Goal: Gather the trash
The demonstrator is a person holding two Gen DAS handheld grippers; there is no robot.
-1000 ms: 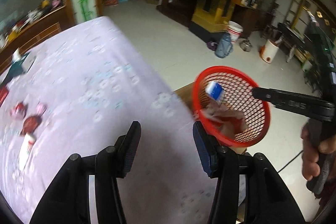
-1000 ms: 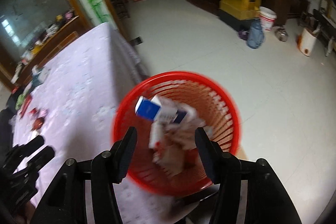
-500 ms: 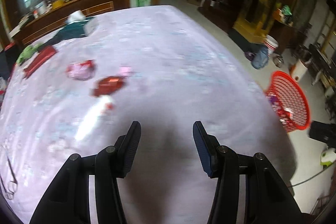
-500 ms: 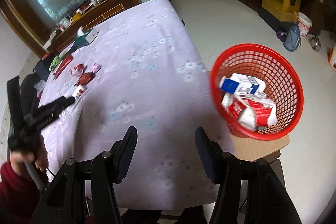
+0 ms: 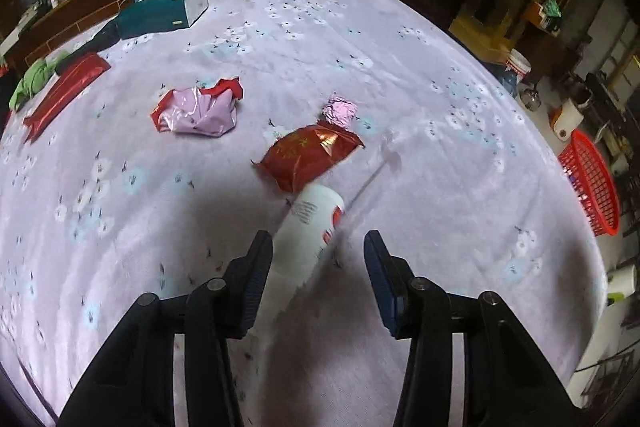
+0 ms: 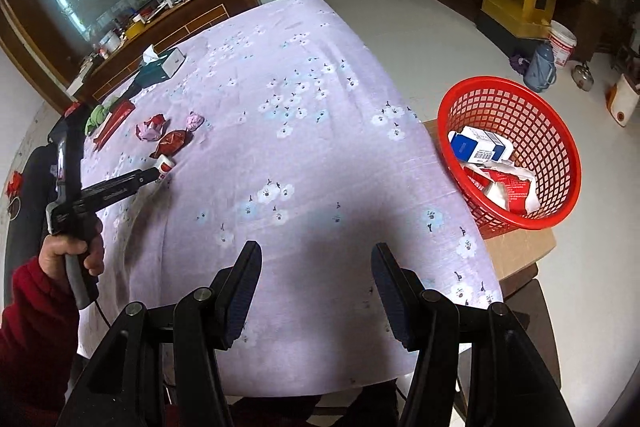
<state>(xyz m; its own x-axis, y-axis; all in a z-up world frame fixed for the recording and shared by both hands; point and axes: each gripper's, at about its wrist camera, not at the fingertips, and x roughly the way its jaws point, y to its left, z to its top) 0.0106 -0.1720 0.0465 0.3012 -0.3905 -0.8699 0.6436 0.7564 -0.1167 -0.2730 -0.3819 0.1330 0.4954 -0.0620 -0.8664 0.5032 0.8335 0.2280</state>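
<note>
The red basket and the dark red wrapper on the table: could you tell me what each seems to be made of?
The red basket looks like moulded plastic: a uniform glossy lattice of square holes under a smooth rim. The dark red wrapper seems to be metallised foil or plastic film, crinkled, with bright glints and gold print; which of the two cannot be told from the look alone.

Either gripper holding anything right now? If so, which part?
Nothing is held. The left gripper is open around the near end of the white tube, not closed on it. The right gripper is open and empty.
</note>
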